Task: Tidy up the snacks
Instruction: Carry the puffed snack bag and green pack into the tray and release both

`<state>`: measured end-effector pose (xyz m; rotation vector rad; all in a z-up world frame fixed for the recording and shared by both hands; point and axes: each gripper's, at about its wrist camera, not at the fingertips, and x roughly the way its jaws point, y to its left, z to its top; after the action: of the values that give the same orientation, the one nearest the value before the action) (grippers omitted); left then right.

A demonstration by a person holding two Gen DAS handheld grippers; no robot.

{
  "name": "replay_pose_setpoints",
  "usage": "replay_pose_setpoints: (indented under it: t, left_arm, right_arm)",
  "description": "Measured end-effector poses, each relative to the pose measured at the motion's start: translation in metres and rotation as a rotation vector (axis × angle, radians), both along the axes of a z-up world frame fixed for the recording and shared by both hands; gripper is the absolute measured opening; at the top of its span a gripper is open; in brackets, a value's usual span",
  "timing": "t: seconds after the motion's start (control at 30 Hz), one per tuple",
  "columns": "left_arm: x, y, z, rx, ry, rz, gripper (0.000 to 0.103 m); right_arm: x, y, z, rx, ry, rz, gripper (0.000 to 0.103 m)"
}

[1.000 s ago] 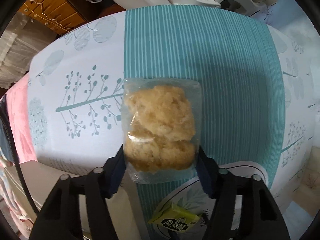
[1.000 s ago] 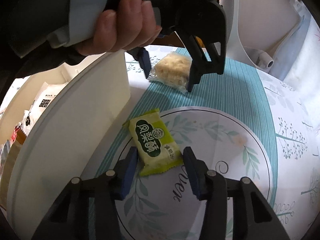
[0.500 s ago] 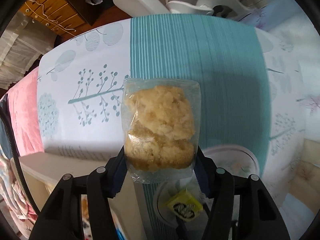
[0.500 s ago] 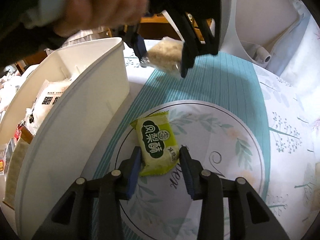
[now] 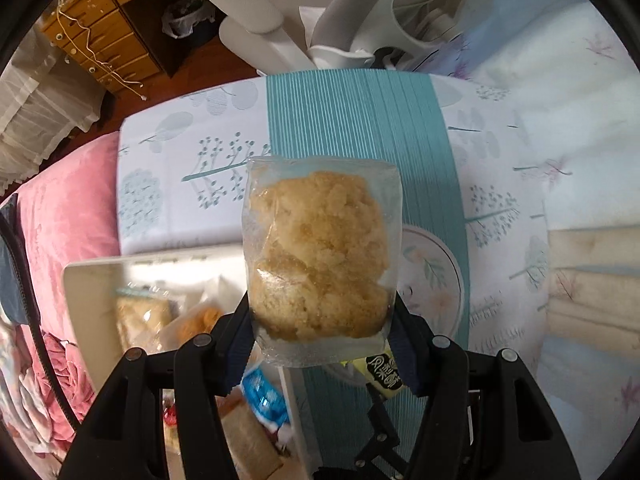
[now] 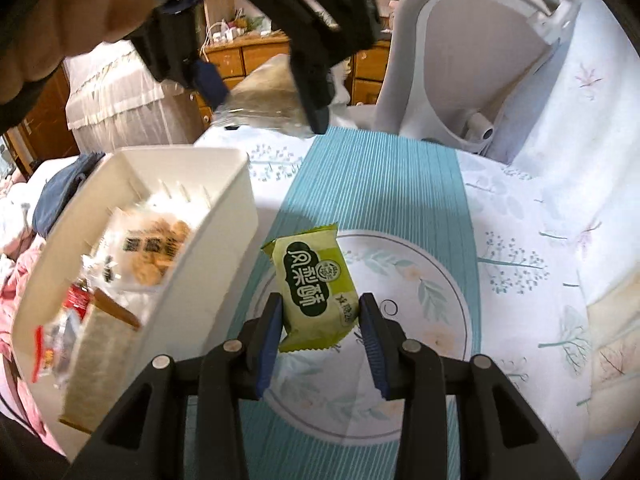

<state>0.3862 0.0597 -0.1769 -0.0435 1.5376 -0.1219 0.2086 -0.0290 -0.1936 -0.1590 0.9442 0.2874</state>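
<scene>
While your left tongs (image 5: 322,342) point down from above, the clear bag of pale crumbly snack (image 5: 320,256) sits clamped between their blue pads, gripped at its near end with the rest sticking out past the tips, off the tabletop (image 5: 192,184). From the right wrist view that same bag (image 6: 266,102) hangs high at the far side, above the far end of the white bin (image 6: 224,240).

Your right tongs (image 6: 320,332) have narrowed on the green snack packet (image 6: 316,288): its near half lies between the blue pads, both pressing its sides, and its far end tilts away to the left. It hangs just over the round leaf-patterned plate print (image 6: 432,292) on the teal striped runner (image 6: 380,192).

To the left, the bin holds several wrapped snacks (image 6: 156,252), blurred. From the left wrist view the bin (image 5: 92,280) lies below and left of the clear bag, and the green packet (image 5: 382,376) peeps out under its near edge. A white chair (image 6: 460,64) stands at the far edge.
</scene>
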Motion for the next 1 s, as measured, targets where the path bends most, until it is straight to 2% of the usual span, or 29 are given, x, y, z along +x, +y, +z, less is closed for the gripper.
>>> replay_pose_setpoints:
  t: [0.2, 0.33, 0.5, 0.77, 1.0]
  left_arm:
    - [-0.042, 0.028, 0.037, -0.05, -0.047, -0.003, 0.059]
    - [-0.072, 0.053, 0.046, -0.063, -0.054, -0.003, 0.059]
    - [-0.112, 0.088, 0.049, -0.076, -0.058, 0.016, 0.059]
    - [-0.169, 0.143, 0.042, -0.088, -0.075, 0.058, 0.059]
    - [-0.203, 0.172, 0.032, -0.115, -0.11, 0.073, 0.059]
  right_arm:
    - [-0.028, 0.012, 0.03, 0.08, -0.01, -0.034, 0.038]
    - [-0.046, 0.021, 0.045, 0.113, -0.013, -0.062, 0.038]
    - [-0.073, 0.04, 0.054, 0.164, -0.006, -0.07, 0.038]
    - [-0.103, 0.075, 0.061, 0.184, -0.01, -0.065, 0.039]
    - [-0.12, 0.09, 0.061, 0.206, -0.009, -0.065, 0.039]
